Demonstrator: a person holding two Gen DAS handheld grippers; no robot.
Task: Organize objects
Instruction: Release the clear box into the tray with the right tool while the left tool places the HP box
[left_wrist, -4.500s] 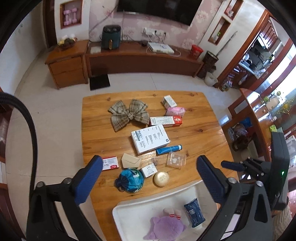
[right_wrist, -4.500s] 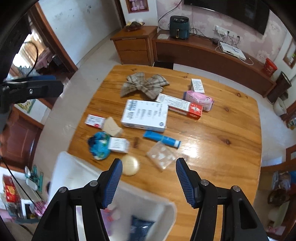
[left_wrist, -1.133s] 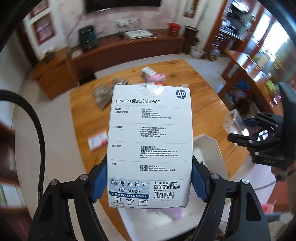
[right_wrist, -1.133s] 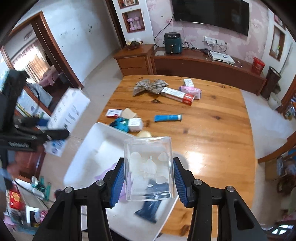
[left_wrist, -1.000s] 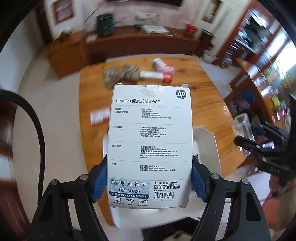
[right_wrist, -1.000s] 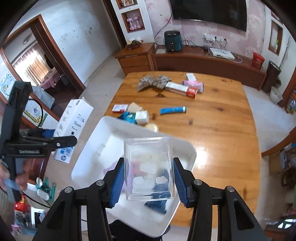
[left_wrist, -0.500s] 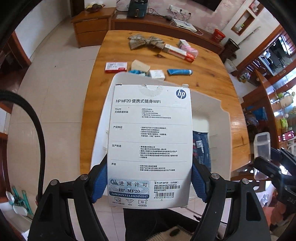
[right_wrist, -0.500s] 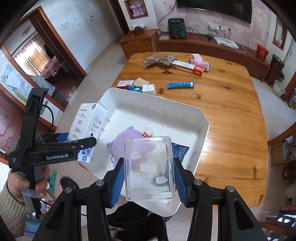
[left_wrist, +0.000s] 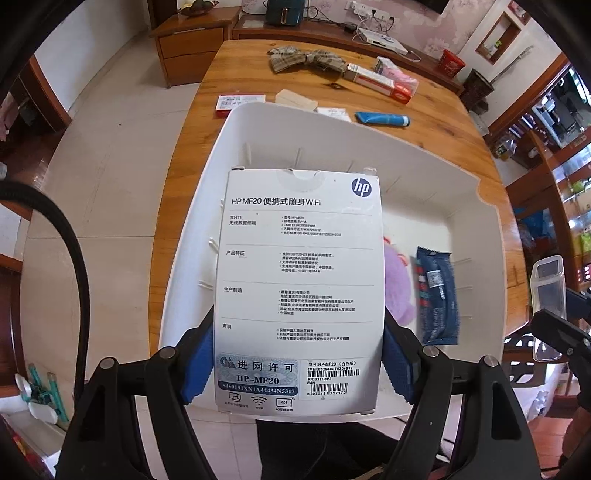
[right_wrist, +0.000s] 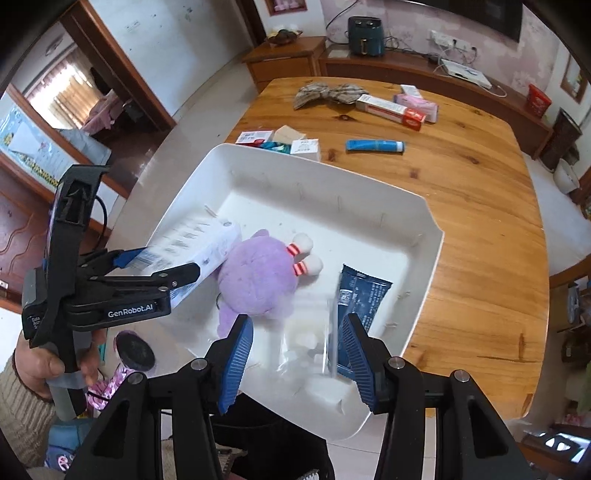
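White box (left_wrist: 299, 280) printed with dark text, a blue round logo and black barcodes. White tub (right_wrist: 373, 206) on an orange-brown wooden table (right_wrist: 476, 206) with dark knots. Purple plush toy (right_wrist: 258, 277) with white feet banded in red. Dark blue packet (right_wrist: 364, 295) with pale print. Clear plastic case (right_wrist: 310, 332), whitish pieces inside. Blue tube (right_wrist: 375, 145). Beige and brown plaid bow (right_wrist: 328, 94). White carton (right_wrist: 391, 107) with a red end, next to a pink pack (right_wrist: 424, 105). Black gripper arms with blue ribbed pads (right_wrist: 236, 354).
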